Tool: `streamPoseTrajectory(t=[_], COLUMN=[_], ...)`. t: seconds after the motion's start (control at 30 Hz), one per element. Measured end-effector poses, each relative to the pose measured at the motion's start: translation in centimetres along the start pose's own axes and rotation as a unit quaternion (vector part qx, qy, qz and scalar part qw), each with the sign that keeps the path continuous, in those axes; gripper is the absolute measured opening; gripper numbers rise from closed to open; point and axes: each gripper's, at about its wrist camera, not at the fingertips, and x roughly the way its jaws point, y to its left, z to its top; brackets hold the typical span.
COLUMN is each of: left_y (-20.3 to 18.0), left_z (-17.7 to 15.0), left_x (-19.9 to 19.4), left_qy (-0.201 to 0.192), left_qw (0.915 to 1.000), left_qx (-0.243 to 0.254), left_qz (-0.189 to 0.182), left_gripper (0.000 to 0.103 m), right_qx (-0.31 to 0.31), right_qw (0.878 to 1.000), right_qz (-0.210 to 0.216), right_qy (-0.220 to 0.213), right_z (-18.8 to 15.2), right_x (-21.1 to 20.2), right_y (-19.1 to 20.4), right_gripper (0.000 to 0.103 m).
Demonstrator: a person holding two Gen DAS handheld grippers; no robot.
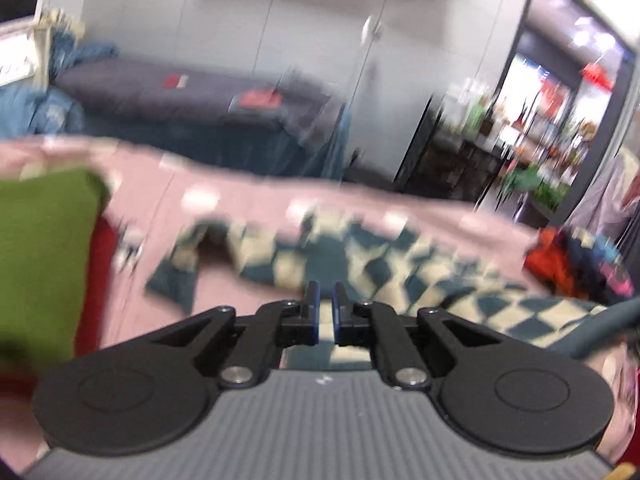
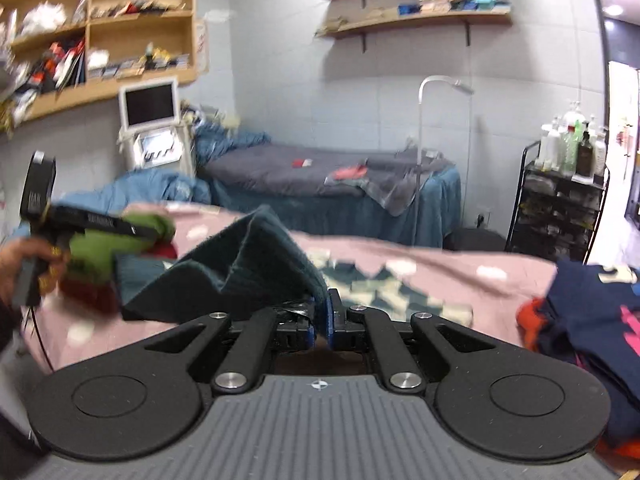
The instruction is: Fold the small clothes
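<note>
A small teal-and-cream checked garment (image 1: 360,256) lies spread on the pink bedcover (image 1: 248,196). In the left wrist view my left gripper (image 1: 325,300) is shut at the garment's near edge, with checked cloth showing between its fingers. In the right wrist view my right gripper (image 2: 322,308) is shut on the same garment (image 2: 248,268). The plain teal side is lifted into a peak that runs left towards the left gripper (image 2: 132,232), which a hand (image 2: 16,264) holds. The checked part (image 2: 380,288) still rests on the bed.
Green cloth (image 1: 44,248) over red cloth (image 1: 100,280) sits at the left of the bed. A pile of dark blue and orange clothes (image 2: 592,312) lies at the right. Behind are a second bed (image 2: 320,176), a lamp stand (image 2: 420,140) and a black trolley (image 2: 560,208).
</note>
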Motion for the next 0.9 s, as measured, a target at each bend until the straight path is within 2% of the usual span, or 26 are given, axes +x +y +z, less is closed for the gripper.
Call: streamPoseTrajectory(t=[0.1,0.17,0.23,0.3,0.33,0.37,0.43,0.47,0.53,0.57,0.6,0.67,0.77,0.8,0.9], left_y=[2.2,3.1,3.9,4.0,3.7,3.4,2.6,2.3,1.3,0.9,0.4,-0.6,-1.9,-2.1,-2.0], left_z=[-3.3,-5.2,-6.6,-7.3,-7.5,-7.6,-8.3,-8.4,-9.1,-9.3,-9.7,-10.4,-11.4,-11.6,-12.1], left_x=[1.8,3.5,5.0,6.0,6.5,6.7,6.9,7.3,7.8,8.2,8.5,8.8,9.3,9.4,9.6], left_qy=[0.072,0.101,0.124,0.138,0.139,0.137,0.139,0.140,0.141,0.144,0.147,0.145,0.142,0.143,0.143], left_qw=[0.9967,0.9925,0.9899,0.9891,0.9891,0.9896,0.9901,0.9901,0.9899,0.9892,0.9884,0.9867,0.9806,0.9792,0.9835], left_qx=[-0.007,-0.008,-0.013,-0.014,-0.013,-0.013,-0.006,0.000,0.017,0.026,0.037,0.073,0.129,0.139,0.111], left_qz=[0.038,0.068,0.067,0.050,0.047,0.042,0.016,0.005,0.002,0.003,0.005,0.010,0.041,0.039,-0.003], left_gripper=[0.006,0.014,0.031,0.066,0.077,0.082,0.101,0.103,0.103,0.103,0.103,0.103,0.103,0.102,0.086], right_qx=[0.001,-0.008,-0.014,-0.016,-0.013,-0.013,-0.011,-0.008,0.015,0.033,0.056,0.103,0.126,0.125,0.150], right_qw=[0.998,0.992,0.984,0.978,0.976,0.975,0.975,0.976,0.977,0.977,0.976,0.973,0.971,0.969,0.964], right_qz=[0.003,-0.006,-0.021,-0.035,-0.037,-0.040,-0.042,-0.047,-0.070,-0.084,-0.098,-0.110,-0.103,-0.110,-0.114], right_qy=[0.068,0.126,0.174,0.204,0.214,0.217,0.217,0.215,0.202,0.194,0.186,0.175,0.174,0.181,0.188], right_z=[-3.2,-5.7,-8.0,-9.5,-10.1,-10.3,-10.5,-10.3,-10.1,-10.1,-10.1,-10.1,-10.4,-10.5,-11.0], right_x=[0.8,2.0,3.0,3.7,3.7,3.8,3.3,3.5,3.3,3.2,3.2,3.1,3.2,3.3,3.0], right_y=[-0.1,0.1,0.1,0.1,0.0,0.0,0.2,0.1,-0.7,-1.2,-1.9,-2.9,-3.1,-3.0,-3.3], right_gripper=[0.009,0.009,0.009,0.008,0.008,0.008,0.008,0.008,0.027,0.043,0.064,0.077,0.077,0.077,0.078])
